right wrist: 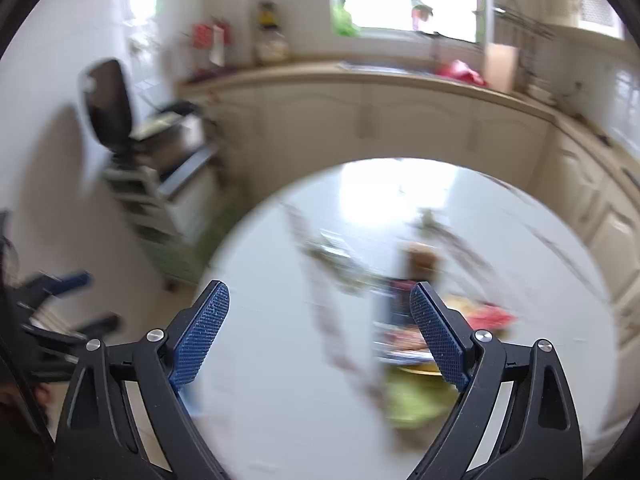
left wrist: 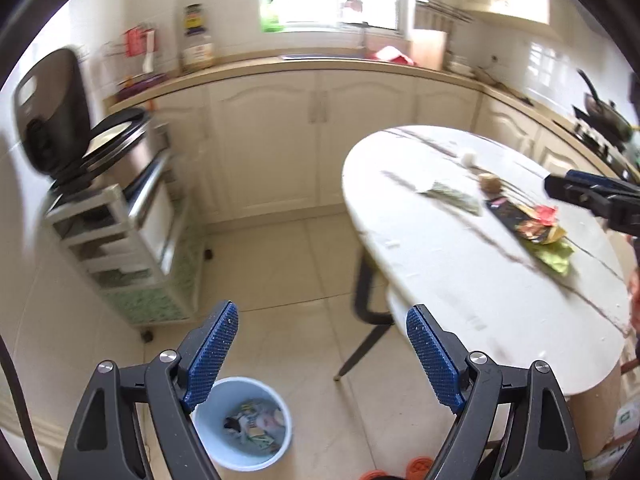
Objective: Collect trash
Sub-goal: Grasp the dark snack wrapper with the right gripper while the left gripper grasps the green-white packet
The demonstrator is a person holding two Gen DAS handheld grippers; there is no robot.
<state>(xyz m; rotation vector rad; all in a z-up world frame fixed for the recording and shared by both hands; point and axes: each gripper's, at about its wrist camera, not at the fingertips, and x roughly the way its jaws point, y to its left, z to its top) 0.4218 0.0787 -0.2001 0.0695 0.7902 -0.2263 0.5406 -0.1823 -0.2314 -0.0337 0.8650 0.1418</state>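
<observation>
My left gripper (left wrist: 322, 316) is open and empty, held over the floor left of a white oval table (left wrist: 460, 300). A light blue trash bin (left wrist: 244, 424) with several wrappers inside stands on the floor below it. On the table lie a pile of colourful wrappers (left wrist: 536, 228), a crumpled greenish wrapper (left wrist: 452, 196), a brown round piece (left wrist: 491, 182) and a small white piece (left wrist: 589, 157). My right gripper (right wrist: 320, 296) is open and empty above the table (right wrist: 280, 360), close to the blurred wrapper pile (right wrist: 408, 344). It also shows at the right edge of the left wrist view (left wrist: 592, 196).
Cream kitchen cabinets (left wrist: 320, 136) and a counter with a sink run along the back. A wheeled cart (left wrist: 120, 240) with an open rice cooker (left wrist: 60, 120) stands at the left wall. A stove with a pan (left wrist: 604, 120) is at the right. Black table legs (left wrist: 364, 300) stand near the bin.
</observation>
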